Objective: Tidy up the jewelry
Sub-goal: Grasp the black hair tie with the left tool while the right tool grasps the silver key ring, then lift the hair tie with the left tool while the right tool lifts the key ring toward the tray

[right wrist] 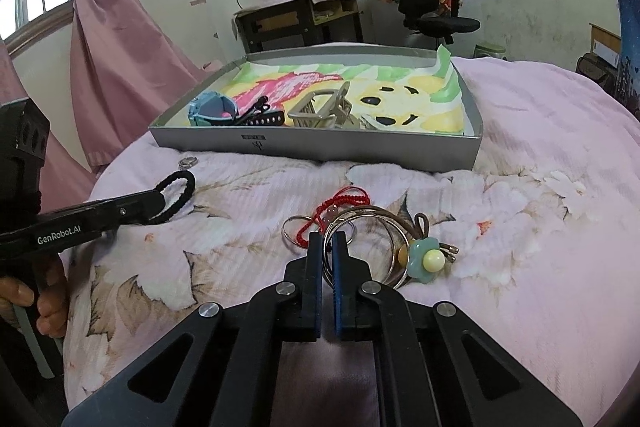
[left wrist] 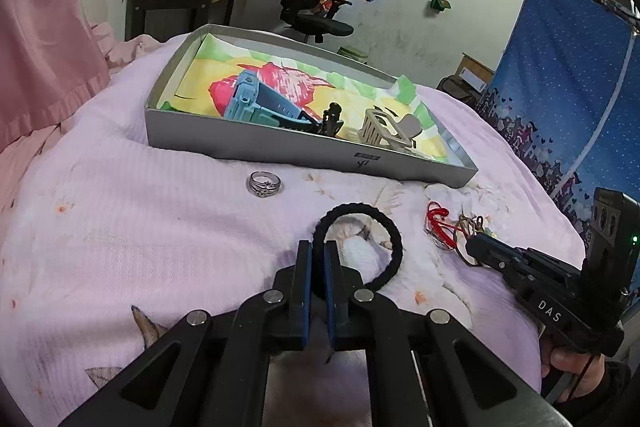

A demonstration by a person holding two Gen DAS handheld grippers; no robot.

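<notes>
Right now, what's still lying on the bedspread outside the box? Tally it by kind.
Black hair tie, pinched in the left gripper: 1
Finger ring: 1
Red cord bracelet: 1
Metal bangles, clamped in the right gripper: 1 bunch
Green flower hair tie: 1
Total: 5

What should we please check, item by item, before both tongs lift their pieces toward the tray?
1. Left tongs shut on the black hair tie: ok.
2. Right tongs shut on the metal bangles: ok.
3. Bangles free of the red cord and flower hair tie: cannot tell, they overlap.
4. Bare space in the grey tray: ok.
5. Silver ring clear of both tongs: ok.
</notes>
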